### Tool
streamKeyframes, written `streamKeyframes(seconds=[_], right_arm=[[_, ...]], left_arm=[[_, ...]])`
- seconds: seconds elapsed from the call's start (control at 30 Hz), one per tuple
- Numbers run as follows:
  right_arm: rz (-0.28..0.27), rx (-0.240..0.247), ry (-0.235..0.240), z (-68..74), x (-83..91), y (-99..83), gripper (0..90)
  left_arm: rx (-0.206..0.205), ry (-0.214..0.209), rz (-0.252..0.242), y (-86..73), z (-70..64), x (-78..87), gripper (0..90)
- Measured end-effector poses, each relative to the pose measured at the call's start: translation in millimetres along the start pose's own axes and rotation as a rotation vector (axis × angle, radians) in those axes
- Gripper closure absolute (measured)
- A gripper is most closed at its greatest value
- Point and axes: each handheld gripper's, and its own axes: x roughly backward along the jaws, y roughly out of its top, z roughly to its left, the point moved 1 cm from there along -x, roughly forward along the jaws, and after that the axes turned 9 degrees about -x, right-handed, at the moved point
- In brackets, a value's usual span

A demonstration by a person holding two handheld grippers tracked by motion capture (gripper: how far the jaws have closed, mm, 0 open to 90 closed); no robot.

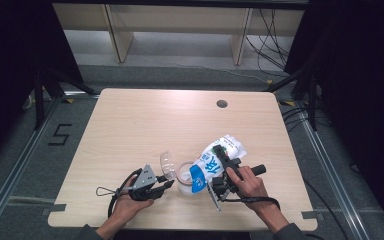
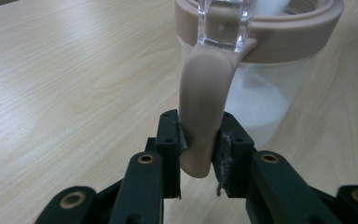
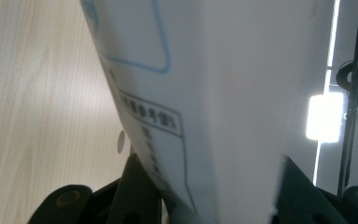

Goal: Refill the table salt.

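Note:
A clear jar (image 1: 184,176) with a tan rim (image 2: 303,32) stands on the wooden table (image 1: 145,125); white powder fills its lower part. A tan strap (image 2: 204,116) hangs from the rim, and my left gripper (image 2: 199,147) is shut on it. The jar's clear lid (image 1: 167,164) is flipped open to the left. A white and blue bag (image 1: 211,167) is tilted with its lower end at the jar's mouth. My right gripper (image 1: 223,172) is shut on the bag, whose white printed side (image 3: 223,102) sits between the jaws in the right gripper view.
A dark round hole (image 1: 222,104) sits in the table near its far edge. Wooden furniture legs (image 1: 120,35) and cables (image 1: 270,40) stand on the floor beyond the table. Metal rails (image 1: 330,165) run along both sides.

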Motion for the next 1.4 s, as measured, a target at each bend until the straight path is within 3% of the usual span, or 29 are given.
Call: streamKeyframes(seconds=[0.17, 0.2, 0.27, 0.37, 0.43, 0.63, 0.73, 0.77, 1.0, 1.1, 1.13, 1.2, 1.23, 1.27, 1.33, 1.37, 1.4], right_arm=[[-0.003, 0.004, -0.005, -0.2, 0.1, 0.2, 72.6], [-0.013, 0.032, -0.006, -2.3, -0.3, 0.9, 72.8], [-0.015, 0.03, -0.009, -2.9, -0.3, 0.9, 73.1], [-0.017, 0.08, -0.003, -5.2, -0.7, 0.0, 73.4], [-0.024, 0.08, -0.006, -5.7, -1.1, 0.4, 73.6], [-0.021, 0.073, -0.007, -5.2, -0.6, 0.3, 74.2], [-0.023, -0.022, -0.007, 0.0, -0.3, 0.6, 74.5], [-0.015, -0.029, -0.009, 0.2, 0.3, 0.5, 74.6], [-0.022, -0.015, -0.007, -1.2, 0.6, 0.4, 75.7], [-0.017, 0.033, -0.017, -5.4, 2.3, 0.6, 76.2], [-0.04, 0.062, -0.022, -7.9, 0.8, 1.4, 76.3], [-0.026, 0.047, -0.008, -7.4, 1.5, 1.5, 76.5], [-0.007, -0.002, -0.009, -4.3, 3.0, 1.1, 76.6], [-0.023, 0.057, -0.008, -8.1, 1.7, 2.1, 76.7], [-0.02, 0.043, -0.006, -7.1, 1.8, 1.5, 76.8], [-0.002, -0.008, -0.003, -4.0, 2.6, 0.6, 76.9], [-0.011, -0.003, -0.005, -4.6, 1.8, 1.1, 77.0]], left_arm=[[0.0, -0.001, 0.0, 0.0, 0.1, -0.1, 72.8], [0.0, -0.001, 0.0, 0.0, 0.1, -0.1, 72.8], [-0.001, 0.0, 0.0, 0.1, 0.0, 0.0, 72.8], [0.0, -0.004, 0.0, 0.1, 0.3, 0.1, 72.8], [0.0, -0.004, 0.0, 0.1, 0.3, 0.1, 72.8], [0.0, 0.0, 0.0, 0.1, 0.0, 0.1, 72.8], [-0.001, -0.004, 0.0, 0.1, 0.3, 0.1, 72.8], [0.0, -0.001, -0.001, 0.1, 0.1, -0.1, 72.8], [0.0, -0.004, 0.001, 0.0, 0.3, 0.2, 72.8], [0.001, -0.003, 0.0, 0.1, 0.2, 0.0, 72.8], [0.001, -0.003, 0.0, 0.1, 0.2, 0.1, 72.8], [0.001, -0.004, 0.0, 0.1, 0.3, 0.2, 72.8], [0.001, -0.004, 0.0, 0.1, 0.4, 0.1, 72.8], [0.001, -0.004, 0.0, 0.0, 0.2, 0.0, 72.8], [0.001, -0.004, 0.0, 0.0, 0.2, 0.2, 72.8], [0.001, -0.004, 0.0, 0.1, 0.2, 0.2, 72.8], [0.001, -0.003, 0.0, 0.1, 0.1, 0.1, 72.8]])
